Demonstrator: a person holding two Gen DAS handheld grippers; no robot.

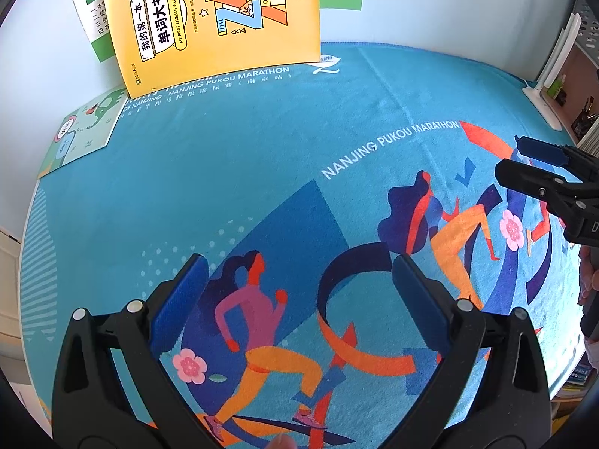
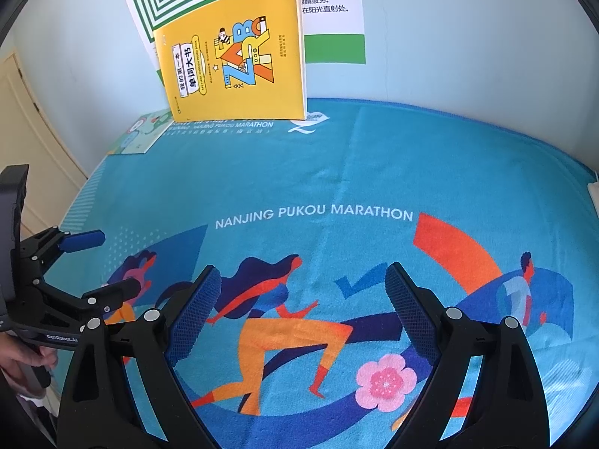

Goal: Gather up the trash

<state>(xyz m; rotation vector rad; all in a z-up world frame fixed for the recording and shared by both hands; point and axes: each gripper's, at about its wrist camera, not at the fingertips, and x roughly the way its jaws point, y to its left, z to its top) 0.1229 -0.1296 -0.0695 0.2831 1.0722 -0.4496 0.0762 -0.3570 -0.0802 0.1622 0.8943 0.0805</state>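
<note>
Both grippers are held just above a blue cloth (image 2: 374, 157) printed with runners, and nothing is pinched in either one. The left gripper (image 1: 299, 273) is spread wide, with only printed fabric seen between its blue pads (image 1: 194, 280). Same deal with the right gripper (image 2: 301, 288): fingers well apart, empty. No trash can be made out anywhere ahead of either tool, so its spot can't be told. Far ahead of both, a yellow book (image 2: 236, 56) is propped against the wall in front of a green-striped poster (image 2: 329, 7); a green booklet (image 1: 86, 131) is laid flat, ahead and left of the left gripper.
</note>
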